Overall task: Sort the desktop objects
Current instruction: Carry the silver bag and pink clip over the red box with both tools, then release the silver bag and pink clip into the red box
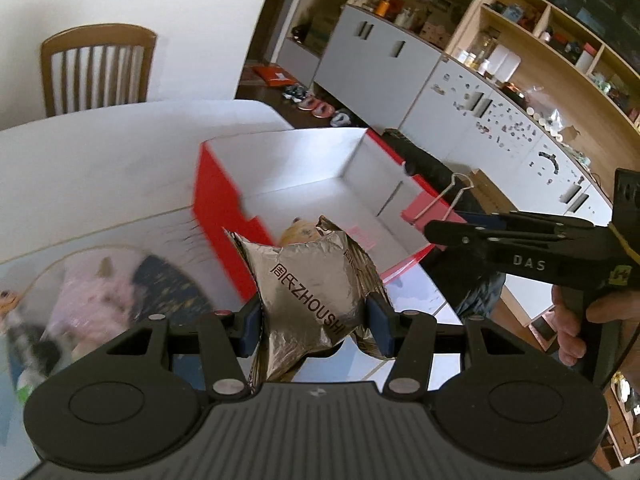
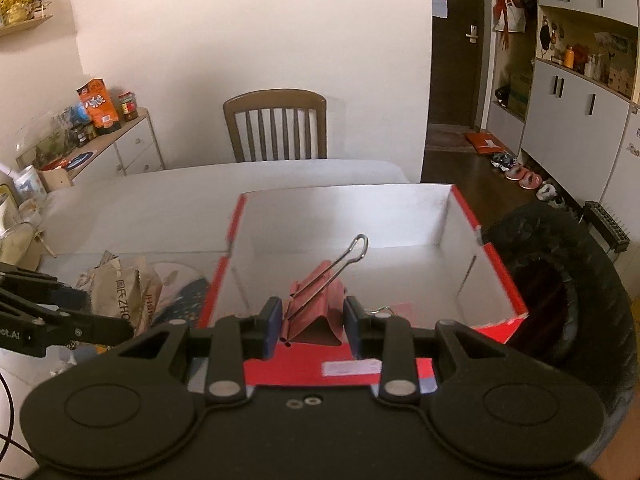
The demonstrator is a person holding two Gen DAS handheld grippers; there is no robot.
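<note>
My left gripper (image 1: 314, 326) is shut on a crumpled silver foil packet (image 1: 308, 284) printed ZHOUSHI, held above the table just left of the red box (image 1: 216, 208). The packet also shows in the right wrist view (image 2: 124, 296). My right gripper (image 2: 312, 326) is shut on a pink binder clip (image 2: 316, 304) with wire handles, held over the near wall of the red box (image 2: 496, 264), whose inside is white. The clip also shows in the left wrist view (image 1: 428, 208), over the box's right rim. A small yellowish object (image 1: 298, 232) lies inside the box, partly hidden by the packet.
The white table (image 2: 168, 200) carries a printed mat with a cartoon picture (image 1: 100, 280) left of the box. A wooden chair (image 2: 276, 128) stands at the far side. A black bin (image 2: 560, 280) sits right of the box. Cabinets and shelves (image 1: 480, 80) line the right wall.
</note>
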